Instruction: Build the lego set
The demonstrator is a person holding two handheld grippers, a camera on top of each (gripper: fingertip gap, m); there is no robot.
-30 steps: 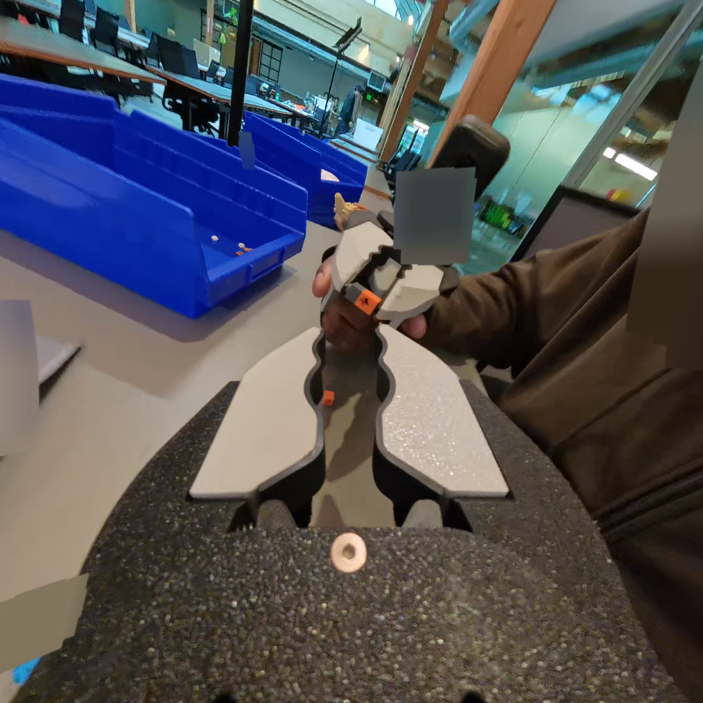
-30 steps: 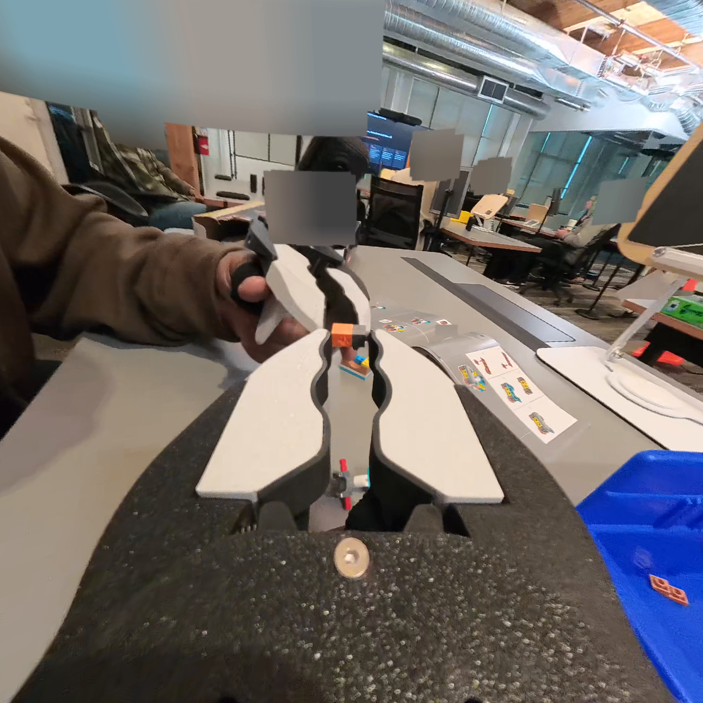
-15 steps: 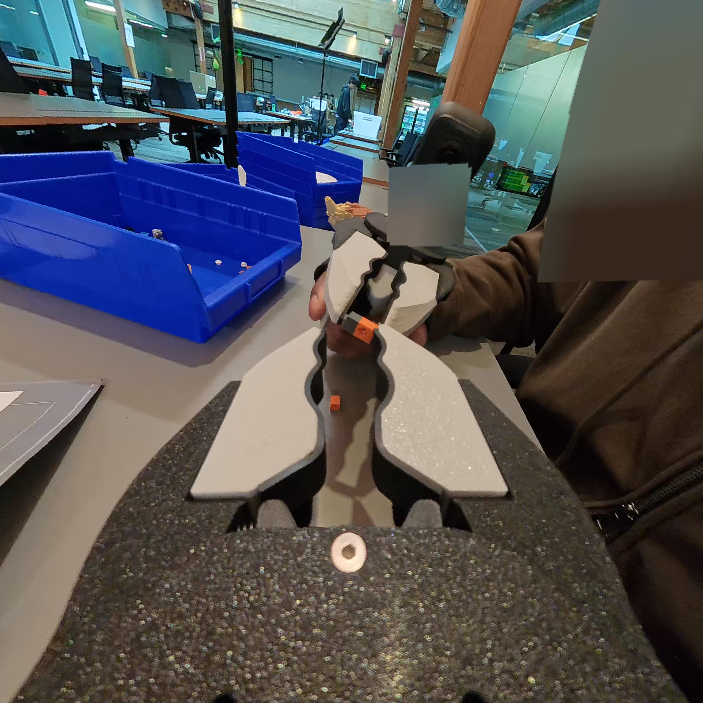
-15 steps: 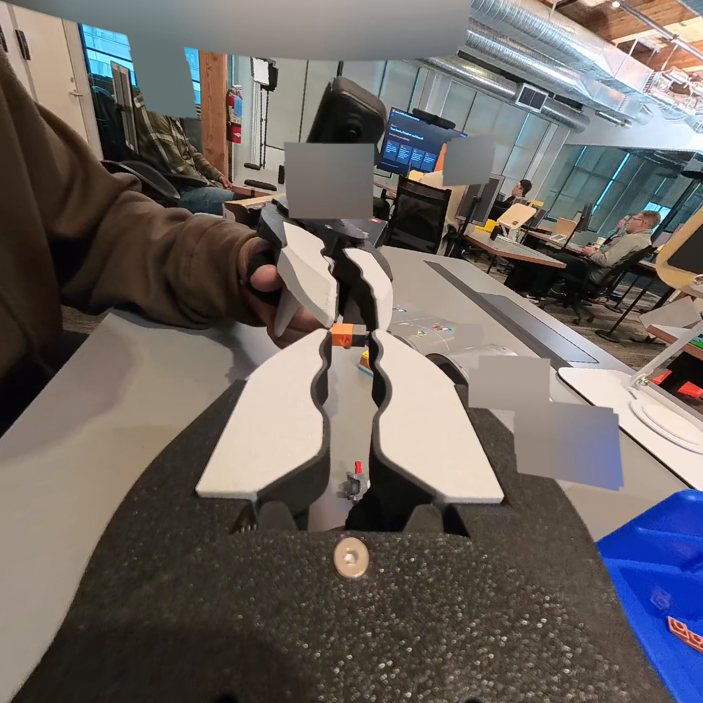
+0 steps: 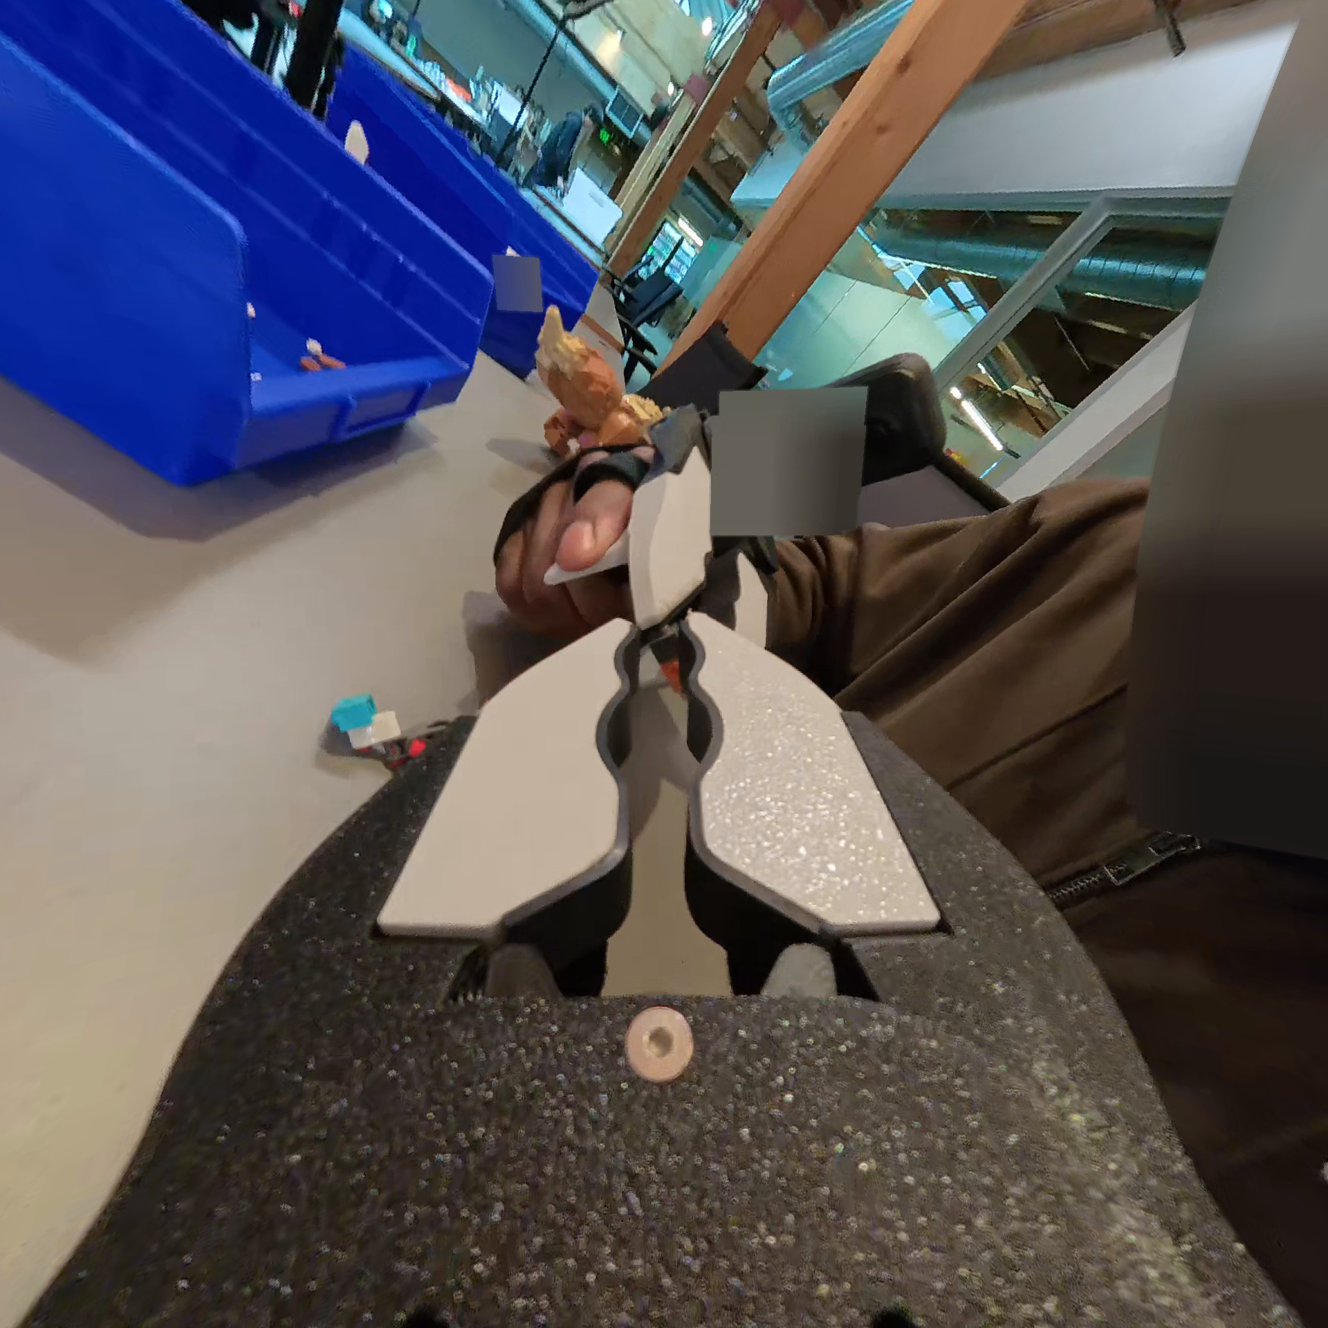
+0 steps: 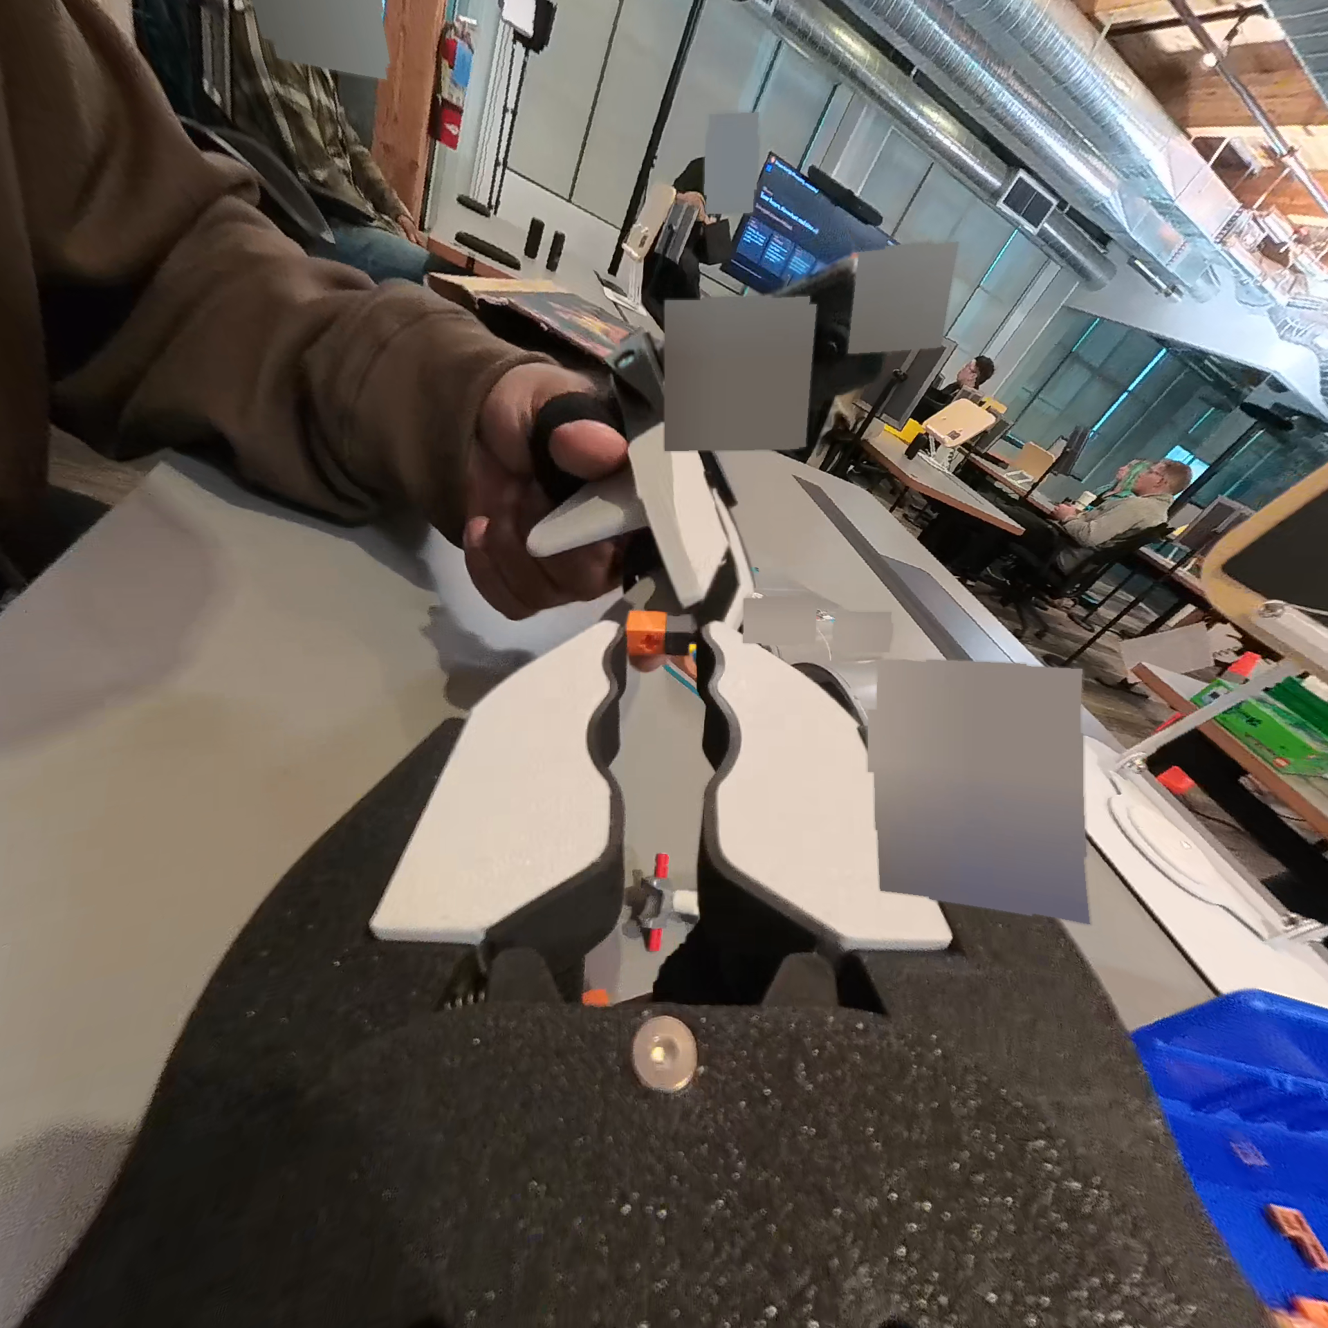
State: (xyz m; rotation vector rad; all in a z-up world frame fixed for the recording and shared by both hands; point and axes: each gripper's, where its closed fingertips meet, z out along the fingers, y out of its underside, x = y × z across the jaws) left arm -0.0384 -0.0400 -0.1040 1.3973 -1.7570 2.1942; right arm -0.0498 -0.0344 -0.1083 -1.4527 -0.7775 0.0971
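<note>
A small orange and dark grey lego piece (image 6: pixel 647 634) sits between the tips of my right gripper (image 6: pixel 661 636), which is shut on it above the grey table (image 6: pixel 215 683). My left gripper (image 5: pixel 655 636) meets it tip to tip. Its fingers have narrowed around the piece's grey end, and only an orange corner (image 5: pixel 670 672) shows there. In the right wrist view the left gripper (image 6: pixel 693 600) comes down from above, edge-on, held by a hand (image 6: pixel 532 532). In the left wrist view the right gripper (image 5: pixel 650 619) points down into my fingers.
Teal and white lego bits (image 5: pixel 357 713) and a red and grey one (image 5: pixel 402 747) lie on the table at left. A brown lego figure (image 5: pixel 575 388) stands behind. Blue bins (image 5: pixel 215 287) are at far left. A grey and red piece (image 6: pixel 657 904) lies below my right gripper. Another blue bin (image 6: pixel 1257 1114) is at lower right. Only a small space, under 4 cm, lies between the two pairs of fingers.
The two grippers have come together tip to tip and both views have tilted. My left gripper's fingers have closed from a wider gap onto the piece that the right gripper holds.
</note>
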